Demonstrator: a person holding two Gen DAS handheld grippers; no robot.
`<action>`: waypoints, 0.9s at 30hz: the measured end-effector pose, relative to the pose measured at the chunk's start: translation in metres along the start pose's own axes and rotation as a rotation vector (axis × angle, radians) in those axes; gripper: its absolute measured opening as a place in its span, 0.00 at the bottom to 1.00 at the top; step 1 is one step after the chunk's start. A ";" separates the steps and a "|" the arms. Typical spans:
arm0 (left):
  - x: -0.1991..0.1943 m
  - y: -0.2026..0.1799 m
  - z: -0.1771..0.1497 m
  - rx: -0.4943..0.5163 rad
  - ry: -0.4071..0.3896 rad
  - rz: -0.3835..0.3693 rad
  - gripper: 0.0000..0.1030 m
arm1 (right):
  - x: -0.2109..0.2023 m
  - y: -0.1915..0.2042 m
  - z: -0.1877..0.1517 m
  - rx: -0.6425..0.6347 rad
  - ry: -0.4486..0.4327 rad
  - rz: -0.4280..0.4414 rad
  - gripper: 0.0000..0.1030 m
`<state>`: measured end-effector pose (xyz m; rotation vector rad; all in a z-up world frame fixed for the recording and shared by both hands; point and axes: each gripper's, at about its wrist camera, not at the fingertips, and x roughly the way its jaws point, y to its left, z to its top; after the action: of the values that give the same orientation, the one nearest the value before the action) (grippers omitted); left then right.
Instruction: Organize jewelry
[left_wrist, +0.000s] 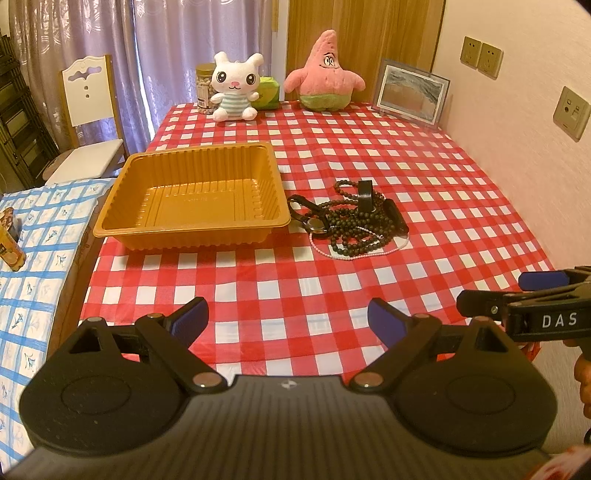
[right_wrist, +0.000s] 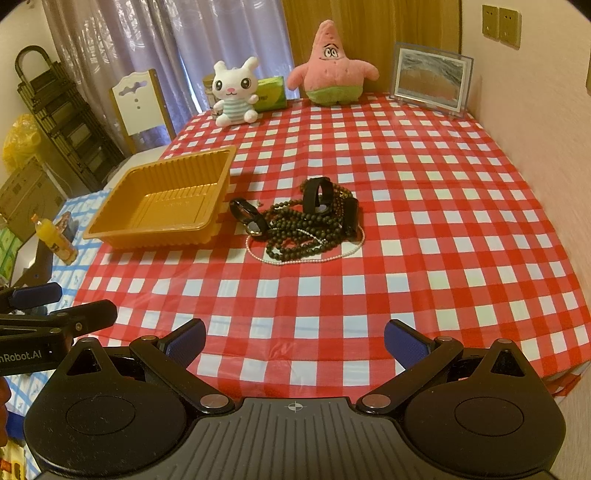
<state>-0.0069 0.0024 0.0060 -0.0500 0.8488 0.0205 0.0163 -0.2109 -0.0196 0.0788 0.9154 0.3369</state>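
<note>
A pile of jewelry (left_wrist: 352, 225) lies on the red checked tablecloth: dark bead strings, a thin pearl necklace (left_wrist: 354, 254), a black watch (left_wrist: 314, 221) and a black band standing upright (left_wrist: 365, 194). The pile also shows in the right wrist view (right_wrist: 306, 225). An empty golden plastic tray (left_wrist: 192, 199) stands just left of it, also seen in the right wrist view (right_wrist: 162, 203). My left gripper (left_wrist: 288, 321) is open and empty, near the table's front edge. My right gripper (right_wrist: 295, 341) is open and empty, also near the front edge, to the right of the left one.
A white bunny plush (left_wrist: 234, 86), a pink starfish plush (left_wrist: 325, 74), a green box (left_wrist: 269, 92), a jar (left_wrist: 203, 86) and a framed picture (left_wrist: 412, 92) stand along the far edge. A wall runs along the right. A blue-patterned surface (left_wrist: 33, 258) with a bottle (right_wrist: 55, 240) adjoins on the left.
</note>
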 end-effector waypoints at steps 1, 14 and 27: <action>-0.001 0.000 0.000 0.000 0.000 0.000 0.90 | 0.000 0.000 0.000 0.000 0.000 0.000 1.00; 0.000 0.000 -0.001 0.000 -0.002 0.000 0.90 | 0.003 0.001 0.001 0.000 -0.001 0.001 1.00; 0.000 0.000 -0.001 0.000 -0.002 0.000 0.90 | 0.007 0.000 0.004 -0.001 -0.001 0.001 1.00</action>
<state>-0.0073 0.0025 0.0051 -0.0501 0.8472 0.0205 0.0229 -0.2082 -0.0225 0.0788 0.9144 0.3387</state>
